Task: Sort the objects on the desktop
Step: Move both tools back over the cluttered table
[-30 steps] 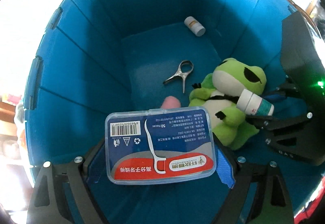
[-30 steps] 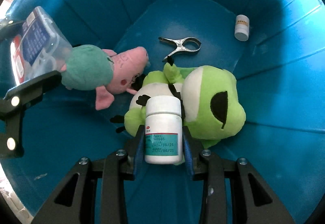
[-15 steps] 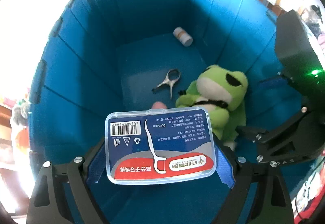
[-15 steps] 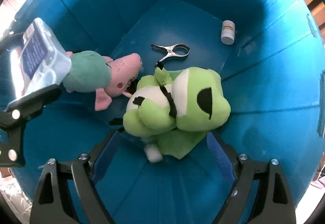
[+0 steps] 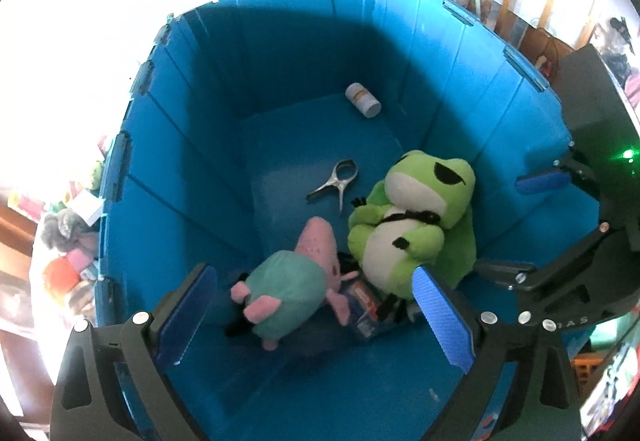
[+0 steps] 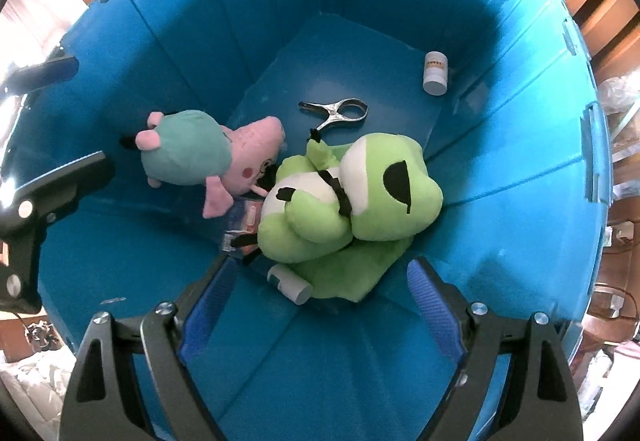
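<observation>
Wooden panelling and cluttered shelves ring the scene, but nearly everything in both views is the inside of a deep blue bin point(image 5: 192, 169). Biggest in it is the green frog point(image 6: 352, 197), on its back near the middle of the floor, touching the pink pig point(image 5: 296, 277) beside it. A floss box point(image 6: 242, 225) lies flat, half hidden under where the two toys meet, and a white pill bottle point(image 6: 290, 283) lies on its side against the frog's lower edge. Farther back sits a metal clip point(image 5: 336, 183), clear of the toys, and a second small bottle point(image 5: 362, 100) rests by the far wall.

Both tools point steeply down into the bin. The left gripper point(image 5: 316, 305) is opening its jaws with nothing between the pads; the right gripper point(image 6: 320, 305) stands wide and empty too (the pill bottle lies just past its fingertips, loose).

Everything in sight is already binned, so the next item must lie outside, and neither hand looks nearer to it from here.
</observation>
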The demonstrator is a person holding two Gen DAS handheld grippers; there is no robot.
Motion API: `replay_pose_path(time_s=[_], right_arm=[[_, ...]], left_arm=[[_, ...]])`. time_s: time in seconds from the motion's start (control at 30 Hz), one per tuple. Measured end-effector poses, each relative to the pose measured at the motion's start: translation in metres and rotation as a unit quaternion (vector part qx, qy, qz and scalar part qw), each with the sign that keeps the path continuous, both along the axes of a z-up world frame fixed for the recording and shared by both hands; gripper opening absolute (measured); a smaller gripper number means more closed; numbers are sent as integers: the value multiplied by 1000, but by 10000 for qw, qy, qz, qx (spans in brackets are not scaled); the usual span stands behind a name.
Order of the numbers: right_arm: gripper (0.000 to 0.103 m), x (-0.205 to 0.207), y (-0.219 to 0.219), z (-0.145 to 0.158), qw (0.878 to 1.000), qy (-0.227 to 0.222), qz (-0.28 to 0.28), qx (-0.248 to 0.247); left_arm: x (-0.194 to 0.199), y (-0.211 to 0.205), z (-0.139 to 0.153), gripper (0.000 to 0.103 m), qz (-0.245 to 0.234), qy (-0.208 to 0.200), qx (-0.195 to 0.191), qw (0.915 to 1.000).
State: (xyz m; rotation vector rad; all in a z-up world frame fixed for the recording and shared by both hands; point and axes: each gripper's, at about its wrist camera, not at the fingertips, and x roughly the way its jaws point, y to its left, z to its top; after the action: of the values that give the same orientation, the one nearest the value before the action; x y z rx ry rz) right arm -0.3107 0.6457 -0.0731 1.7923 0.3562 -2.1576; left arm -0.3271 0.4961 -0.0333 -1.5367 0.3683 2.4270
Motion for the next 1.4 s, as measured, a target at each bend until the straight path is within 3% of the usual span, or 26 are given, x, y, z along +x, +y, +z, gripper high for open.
replay_pose_path(time_s=[0.83,1.13,1.4], right_arm=[[88,36,-43,44,9980,570,-166,203],[88,47,-122,68,9949,991,-86,154],[88,54,-244,90,9882,1485,53,-361]], left_arm=[[44,-52,30,99,91,422,307,9986],[72,-151,44,99,574,709,450,9948],[112,-316,27,99,1602,768,302,9836]])
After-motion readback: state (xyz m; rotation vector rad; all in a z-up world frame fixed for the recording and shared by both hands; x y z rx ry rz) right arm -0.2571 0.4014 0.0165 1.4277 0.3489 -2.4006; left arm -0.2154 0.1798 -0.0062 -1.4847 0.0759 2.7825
